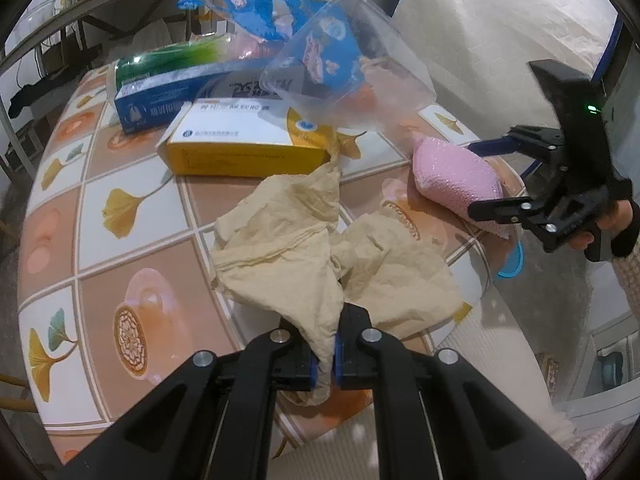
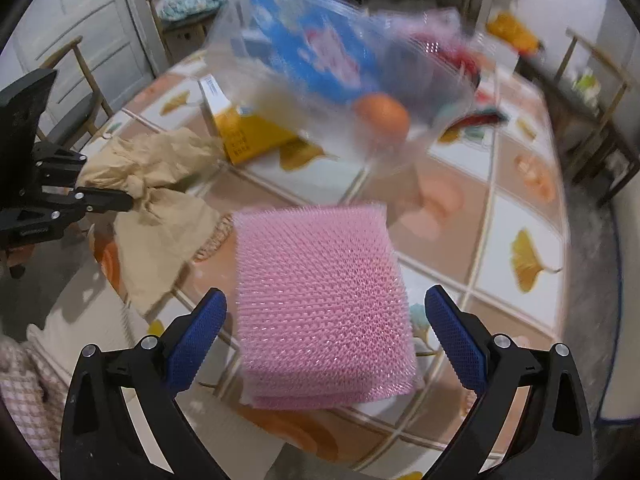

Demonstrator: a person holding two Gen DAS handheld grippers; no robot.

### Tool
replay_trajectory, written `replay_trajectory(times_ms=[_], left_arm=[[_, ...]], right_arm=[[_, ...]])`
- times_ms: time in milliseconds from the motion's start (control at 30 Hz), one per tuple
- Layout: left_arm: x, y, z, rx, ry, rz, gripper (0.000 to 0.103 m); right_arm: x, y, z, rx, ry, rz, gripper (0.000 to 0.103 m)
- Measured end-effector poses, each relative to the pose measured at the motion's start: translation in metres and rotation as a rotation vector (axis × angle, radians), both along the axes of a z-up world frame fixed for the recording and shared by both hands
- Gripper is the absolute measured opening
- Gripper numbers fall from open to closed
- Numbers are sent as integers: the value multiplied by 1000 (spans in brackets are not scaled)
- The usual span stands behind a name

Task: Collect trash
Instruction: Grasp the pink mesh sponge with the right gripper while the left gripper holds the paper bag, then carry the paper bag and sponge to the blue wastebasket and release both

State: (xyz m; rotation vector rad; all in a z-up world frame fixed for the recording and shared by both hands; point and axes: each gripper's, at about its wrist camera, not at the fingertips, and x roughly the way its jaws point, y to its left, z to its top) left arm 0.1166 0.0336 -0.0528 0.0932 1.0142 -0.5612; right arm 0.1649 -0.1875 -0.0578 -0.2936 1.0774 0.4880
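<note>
Left wrist view: the left gripper (image 1: 327,354) is clamped tight on a twisted end of the beige tissue (image 1: 304,236), which spreads crumpled over the table (image 1: 120,184) near its near edge. Behind the tissue lies a yellow box (image 1: 244,148), then a green-and-blue box (image 1: 160,88). A clear tub (image 1: 348,76) tilts over the yellow box, a blue wrapper (image 1: 256,12) behind it. The pink pad (image 1: 456,184) lies at the table's right edge, with the right gripper (image 1: 504,176) spread around it

Right wrist view: the right gripper (image 2: 324,332) stands wide open, blue pads (image 2: 196,340) apart from the pink pad (image 2: 320,300) between them. The pad overhangs the table's (image 2: 500,220) near edge. The left gripper (image 2: 116,200) holds the tissue (image 2: 160,184) at the left edge. The tub (image 2: 352,80) is blurred
</note>
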Motion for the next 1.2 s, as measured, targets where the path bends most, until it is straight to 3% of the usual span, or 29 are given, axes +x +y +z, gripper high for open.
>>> replay_trajectory(times_ms=[100, 167, 233, 300, 667, 833, 933, 1067, 1200], left_arm=[[2, 2, -2, -16, 5, 4, 5], [4, 3, -2, -29, 8, 10, 5], [3, 3, -1, -35, 3, 15, 5], [3, 3, 2, -43, -4, 20, 5], [-6, -27, 47, -118, -69, -15, 5], [4, -93, 74, -176, -81, -117, 5], [17, -152, 78, -188, -39, -192, 5], [29, -250, 72, -175, 37, -306, 5], [28, -354, 47, -102, 94, -413, 5]], right_arm=[[6, 3, -12, 13, 74, 13, 95], [4, 6, -14, -7, 55, 6, 95], [0, 8, -12, -19, 34, -13, 81], [-1, 3, -8, 14, 35, -58, 78], [-44, -49, 30, 180, -51, -269, 76], [-77, -114, 51, 221, -106, -453, 76], [-98, -160, 51, 222, -116, -580, 76], [-132, -230, 40, 220, -104, -797, 76], [-164, -292, 18, 231, -66, -980, 77]])
